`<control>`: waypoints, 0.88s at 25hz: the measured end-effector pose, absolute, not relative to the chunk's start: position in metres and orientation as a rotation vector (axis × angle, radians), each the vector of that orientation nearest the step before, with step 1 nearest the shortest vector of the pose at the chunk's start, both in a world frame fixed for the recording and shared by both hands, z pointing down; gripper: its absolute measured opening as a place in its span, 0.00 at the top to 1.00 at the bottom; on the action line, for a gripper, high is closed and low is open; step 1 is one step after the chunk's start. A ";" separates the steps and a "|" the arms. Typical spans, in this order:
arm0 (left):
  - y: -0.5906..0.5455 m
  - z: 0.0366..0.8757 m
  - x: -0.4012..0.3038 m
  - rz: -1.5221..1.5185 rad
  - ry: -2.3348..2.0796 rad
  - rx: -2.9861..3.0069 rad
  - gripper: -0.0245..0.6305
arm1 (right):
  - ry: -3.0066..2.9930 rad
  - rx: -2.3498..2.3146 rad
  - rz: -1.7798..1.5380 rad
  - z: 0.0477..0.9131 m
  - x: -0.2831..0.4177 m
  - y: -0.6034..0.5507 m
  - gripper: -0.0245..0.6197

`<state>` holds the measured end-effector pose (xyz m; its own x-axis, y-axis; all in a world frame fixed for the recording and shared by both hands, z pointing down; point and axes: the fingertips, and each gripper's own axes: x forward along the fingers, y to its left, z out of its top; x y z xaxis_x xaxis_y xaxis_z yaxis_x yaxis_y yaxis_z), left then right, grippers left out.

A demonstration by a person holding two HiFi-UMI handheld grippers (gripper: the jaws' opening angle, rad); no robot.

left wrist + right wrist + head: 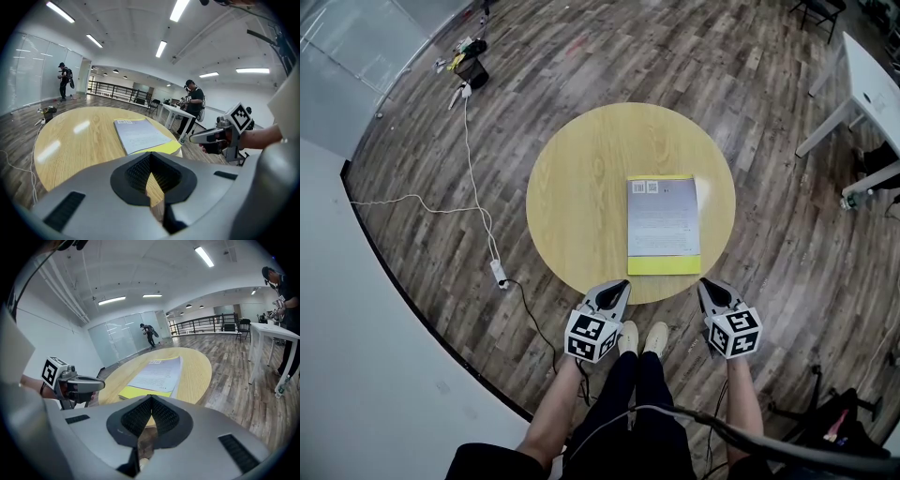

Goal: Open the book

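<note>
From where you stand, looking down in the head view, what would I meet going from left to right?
power strip → left gripper → book → right gripper → white table

The book (663, 225) lies flat on the table (572, 197), right of centre, its near edge close to the table's near rim. The left claw (623, 283) and right claw (703, 282) hang just off that rim, clear of the book, one by each near corner. A cable (472, 159) lies on the floor to the left. A desk (872, 89) stands far right.
</note>
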<state>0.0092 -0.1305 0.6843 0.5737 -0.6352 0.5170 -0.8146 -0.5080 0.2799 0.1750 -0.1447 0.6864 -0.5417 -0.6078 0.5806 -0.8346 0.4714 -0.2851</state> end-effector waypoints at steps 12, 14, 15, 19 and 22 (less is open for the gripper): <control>-0.131 0.695 0.001 0.500 -1.153 2.286 0.96 | -2.249 1.229 0.867 0.716 0.180 -0.160 0.82; -0.132 0.696 -0.002 0.499 -1.156 2.282 0.96 | -2.239 1.238 0.883 0.720 0.180 -0.162 0.82; -0.133 0.696 -0.003 0.500 -1.157 2.280 0.96 | -2.237 1.238 0.889 0.721 0.179 -0.163 0.82; -0.132 0.701 -0.007 0.506 -1.158 2.270 0.96 | -2.231 1.238 0.902 0.727 0.179 -0.165 0.82; -0.131 0.704 -0.009 0.510 -1.159 2.262 0.96 | -2.231 1.237 0.913 0.729 0.178 -0.166 0.82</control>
<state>-0.0088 -0.1306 0.7044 0.5579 -0.6202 0.5515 -0.8256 -0.4824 0.2927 0.1783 -0.1656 0.7289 -0.5101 -0.5761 0.6387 -0.8586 0.3853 -0.3382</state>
